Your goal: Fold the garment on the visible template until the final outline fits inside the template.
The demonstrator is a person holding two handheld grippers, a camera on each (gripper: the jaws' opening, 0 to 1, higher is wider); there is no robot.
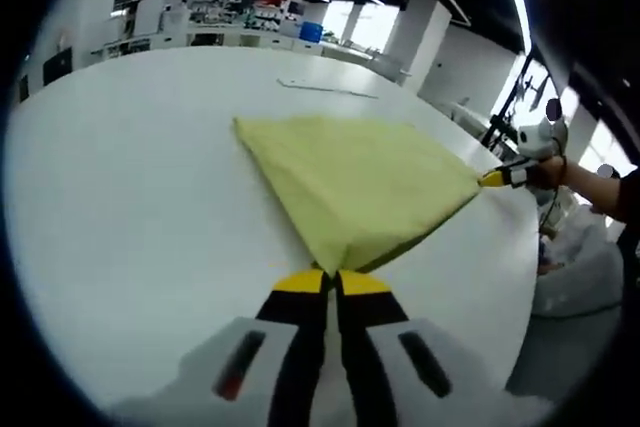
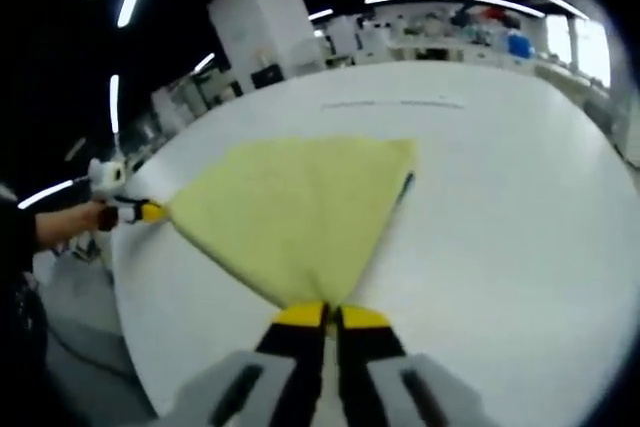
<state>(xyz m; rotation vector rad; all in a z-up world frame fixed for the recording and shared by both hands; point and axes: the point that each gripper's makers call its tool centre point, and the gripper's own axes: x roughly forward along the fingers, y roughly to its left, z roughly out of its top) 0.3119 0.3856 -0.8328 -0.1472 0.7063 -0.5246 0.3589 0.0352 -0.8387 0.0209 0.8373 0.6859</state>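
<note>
While both claws clench corners of the yellow garment [image 1: 355, 182], bare white table [image 1: 130, 197] surrounds it.

Yellow garment [image 1: 355, 182] [image 2: 295, 207]: pale yellow cloth, already folded, spread on the white table [image 1: 120, 177] [image 2: 500, 207]. Outline roughly fan-shaped, stretched taut between two corners. One corner clamped at the left gripper [image 1: 332, 281], the other at the right gripper [image 2: 331, 314]. Far edge flat on the table; slight wrinkles radiate from the held corners.
</note>
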